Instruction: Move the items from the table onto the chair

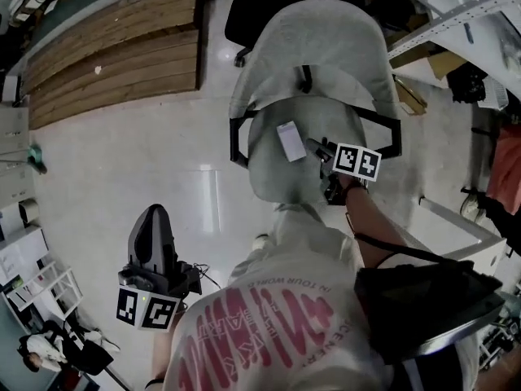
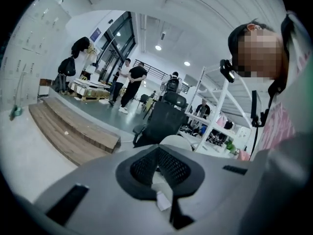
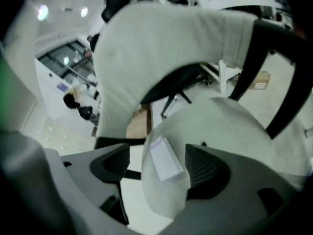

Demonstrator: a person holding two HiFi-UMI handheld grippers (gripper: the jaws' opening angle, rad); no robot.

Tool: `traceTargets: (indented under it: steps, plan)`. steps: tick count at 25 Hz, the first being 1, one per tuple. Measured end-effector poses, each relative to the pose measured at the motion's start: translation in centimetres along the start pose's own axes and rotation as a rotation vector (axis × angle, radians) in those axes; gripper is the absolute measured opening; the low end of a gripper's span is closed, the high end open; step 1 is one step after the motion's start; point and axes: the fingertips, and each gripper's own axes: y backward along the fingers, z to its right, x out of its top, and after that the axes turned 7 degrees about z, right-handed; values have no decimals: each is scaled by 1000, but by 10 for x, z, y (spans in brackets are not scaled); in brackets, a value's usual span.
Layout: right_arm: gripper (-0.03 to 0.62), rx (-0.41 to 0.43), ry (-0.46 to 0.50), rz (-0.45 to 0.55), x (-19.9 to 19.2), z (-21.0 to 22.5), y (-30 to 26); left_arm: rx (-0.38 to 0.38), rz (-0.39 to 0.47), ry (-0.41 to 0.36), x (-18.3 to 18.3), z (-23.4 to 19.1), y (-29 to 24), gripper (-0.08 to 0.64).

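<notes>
A small white flat box (image 1: 289, 141) lies on the seat of a grey chair (image 1: 273, 182). My right gripper (image 1: 317, 151) reaches over the seat from the right, its tips just beside the box. In the right gripper view the gripper (image 3: 159, 166) is open: the box (image 3: 165, 158) rests on the chair seat (image 3: 234, 126) between the two dark pads (image 3: 110, 163), and neither pad touches it. My left gripper (image 1: 153, 218) hangs low at the left over the floor, far from the chair. Its own view shows the gripper (image 2: 159, 168) shut, with nothing plainly held.
A wooden platform (image 1: 114, 47) lies at the far left and a black office chair (image 1: 269, 6) stands behind the grey one. Metal shelving (image 1: 456, 15) runs along the right. A black bag (image 1: 423, 300) hangs at the person's side. Several people (image 2: 129, 82) stand far off.
</notes>
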Motion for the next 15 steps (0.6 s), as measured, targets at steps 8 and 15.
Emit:
traceTargets:
  steps: [8, 15]
  plan:
    - [101, 291, -118, 580, 67, -77, 190, -198, 27, -60, 0, 24, 76, 8]
    - [12, 583, -73, 835, 36, -194, 349, -362, 173, -154, 34, 47, 129, 8]
